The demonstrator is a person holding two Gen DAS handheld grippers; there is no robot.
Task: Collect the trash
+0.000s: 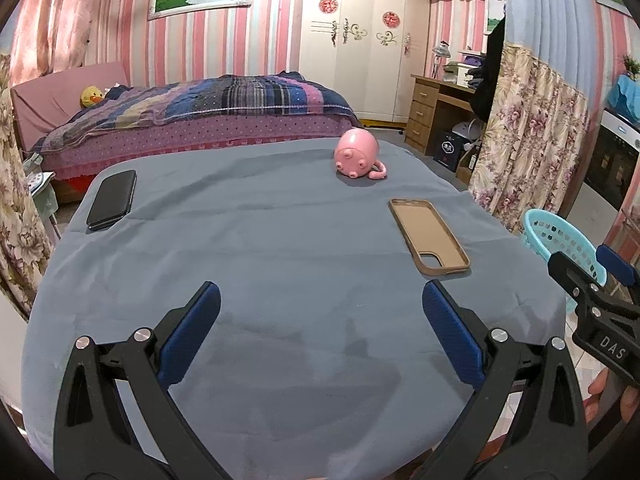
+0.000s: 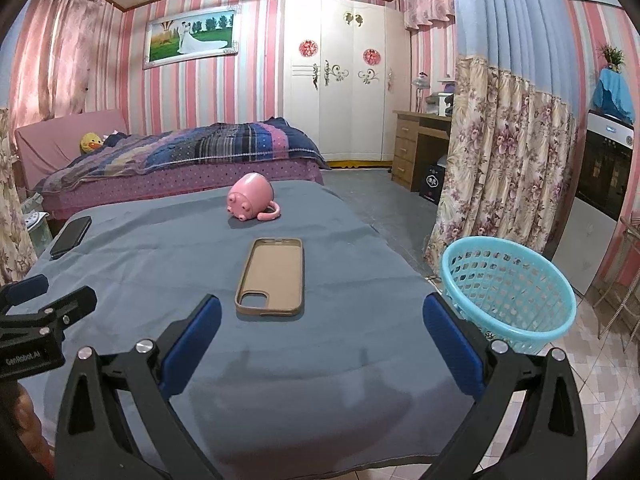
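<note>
Both grippers, left [image 1: 320, 336] and right [image 2: 322, 340], are hovering low over the grey cloth [image 1: 280, 260], jaws spread wide, gripping nothing. Only the right view is showing the whole turquoise basket [image 2: 508, 292] at three o'clock; the phone case [image 2: 272, 276] is lying at twelve.

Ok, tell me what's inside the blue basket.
Nothing shows inside the blue basket: only its perforated wall and some of its floor are visible. The near rim hides the rest of the bottom.

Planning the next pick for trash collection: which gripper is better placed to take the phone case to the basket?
Right, likely. The phone case lies straight ahead of the open right gripper, and the basket stands just off the table's right edge. The left gripper, also open, has the case off to its right.
</note>
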